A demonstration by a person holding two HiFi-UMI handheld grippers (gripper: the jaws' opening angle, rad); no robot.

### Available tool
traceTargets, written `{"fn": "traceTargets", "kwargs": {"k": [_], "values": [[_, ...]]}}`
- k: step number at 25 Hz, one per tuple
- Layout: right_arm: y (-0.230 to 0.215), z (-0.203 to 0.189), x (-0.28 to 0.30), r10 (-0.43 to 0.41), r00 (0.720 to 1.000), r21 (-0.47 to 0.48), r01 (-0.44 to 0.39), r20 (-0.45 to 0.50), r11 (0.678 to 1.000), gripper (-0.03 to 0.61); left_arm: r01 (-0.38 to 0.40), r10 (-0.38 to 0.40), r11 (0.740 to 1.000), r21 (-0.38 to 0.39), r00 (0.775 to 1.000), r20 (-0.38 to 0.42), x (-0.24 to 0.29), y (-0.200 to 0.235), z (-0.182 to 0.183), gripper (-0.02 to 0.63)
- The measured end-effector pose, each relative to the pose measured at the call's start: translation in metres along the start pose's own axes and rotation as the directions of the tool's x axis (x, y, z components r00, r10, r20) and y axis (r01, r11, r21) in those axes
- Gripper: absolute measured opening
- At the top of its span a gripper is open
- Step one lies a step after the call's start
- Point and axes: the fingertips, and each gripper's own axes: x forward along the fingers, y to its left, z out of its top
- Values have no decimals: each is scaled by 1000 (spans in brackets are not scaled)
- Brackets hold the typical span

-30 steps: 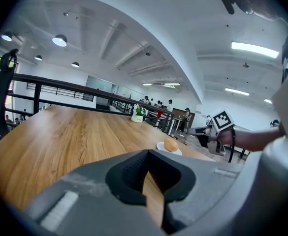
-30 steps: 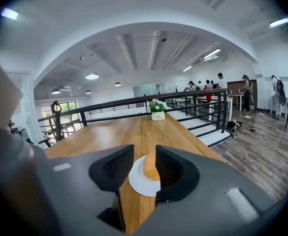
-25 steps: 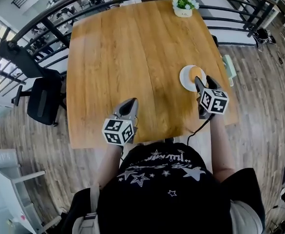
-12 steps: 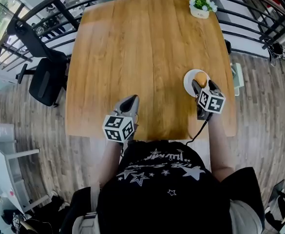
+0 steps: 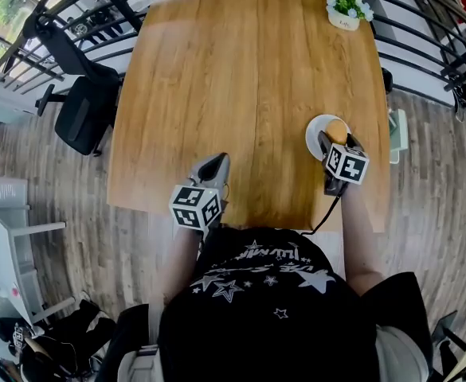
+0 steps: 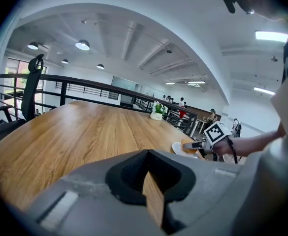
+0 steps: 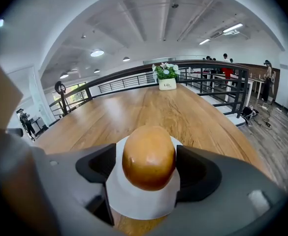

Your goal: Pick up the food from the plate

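Opening round bun (image 7: 148,156), right gripper (image 5: 337,140) (angled down)

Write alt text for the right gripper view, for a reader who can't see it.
A golden-brown bun on a white plate sits between the open jaws of the right tool, which have just been opening. The plate rests on a wooden table, with a potted plant at the far edge.

bun (image 5: 337,130) on plate (image 5: 317,136) | plate at table's (image 5: 217,78) right edge
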Motion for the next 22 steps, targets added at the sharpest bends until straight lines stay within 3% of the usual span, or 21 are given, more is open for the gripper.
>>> {"fn": "traceTargets", "kwargs": {"k": [10,13,22], "values": [[-11,-12,7,-23,998,-16,22,-51,1000,371,-24,24,1000,-7,1000,-6,-6,2,-3,2],[-16,-20,6,-30,996,-29,28,-79,999,343,-16,16,1000,0,1000,-10,-3,-1,-5,2],[-1,-16,1,-12,998,-35,9,-62,999,339,10,-10,1000,28,1000,1,-7,6,7,2]]}}
